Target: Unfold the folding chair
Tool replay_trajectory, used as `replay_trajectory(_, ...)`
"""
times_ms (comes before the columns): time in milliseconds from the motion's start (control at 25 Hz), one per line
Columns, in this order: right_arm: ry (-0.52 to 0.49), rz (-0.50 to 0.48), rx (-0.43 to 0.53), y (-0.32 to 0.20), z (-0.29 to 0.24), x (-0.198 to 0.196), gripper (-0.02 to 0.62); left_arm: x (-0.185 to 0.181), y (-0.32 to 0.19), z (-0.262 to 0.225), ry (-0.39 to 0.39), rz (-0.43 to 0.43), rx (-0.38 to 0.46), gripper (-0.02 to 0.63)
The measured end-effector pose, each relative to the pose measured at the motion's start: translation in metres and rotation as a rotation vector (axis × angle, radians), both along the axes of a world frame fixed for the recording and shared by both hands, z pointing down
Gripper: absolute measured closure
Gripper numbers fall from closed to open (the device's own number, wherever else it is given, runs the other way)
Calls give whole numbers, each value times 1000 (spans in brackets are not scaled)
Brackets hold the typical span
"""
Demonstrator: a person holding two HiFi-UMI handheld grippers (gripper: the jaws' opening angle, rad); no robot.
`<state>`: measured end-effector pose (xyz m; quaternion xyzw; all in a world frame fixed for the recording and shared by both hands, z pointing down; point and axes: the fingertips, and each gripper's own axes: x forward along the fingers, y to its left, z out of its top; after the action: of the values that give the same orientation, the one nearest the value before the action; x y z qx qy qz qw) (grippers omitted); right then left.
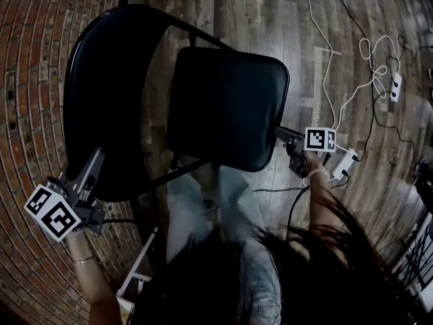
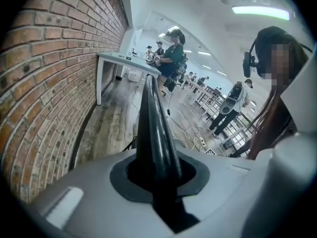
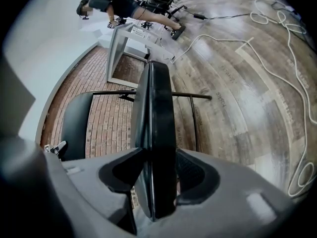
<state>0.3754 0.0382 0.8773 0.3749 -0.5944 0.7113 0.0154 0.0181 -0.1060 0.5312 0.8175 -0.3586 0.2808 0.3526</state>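
The folding chair (image 1: 230, 107) stands on the floor (image 1: 298, 19) by the brick wall (image 1: 27, 114), nearly open. The left gripper (image 1: 95, 160) has its jaws clamped narrowly on the backrest (image 1: 101, 93) rim. The right gripper (image 1: 289, 139) pinches the seat (image 3: 154, 133) edge. It is best to brace the back and press the seat down evenly. The seat front faces 3 o'clock, and the backrest runs 12 to 6.

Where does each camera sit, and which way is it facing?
Head view: on the person's head, steeply down onto the folding chair; left gripper, right gripper, hair show.
Left gripper view: on the left gripper, along the clamped backrest, beside the brick wall; hair at right.
Right gripper view: on the right gripper, along the clamped seat, over floor; left gripper at left.
Shared: head and right gripper views show seat and backrest.
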Motion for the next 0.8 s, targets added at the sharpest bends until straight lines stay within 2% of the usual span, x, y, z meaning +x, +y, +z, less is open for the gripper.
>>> replay_trajectory(120, 17, 9, -2, 0, 2, 4, 414, 1, -8, 3, -10, 16, 4, 543)
replay_trajectory(200, 33, 9, 2, 0, 2, 6, 479, -1, -12, 5, -16, 26, 9, 543)
replay_trajectory(240, 41, 3, 2, 0, 3, 6, 489, -2, -14, 6, -16, 29, 9, 543)
replay_trajectory(800, 115, 19, -63, 2, 20, 2, 514, -18, -29, 24, 12, 57, -21, 541)
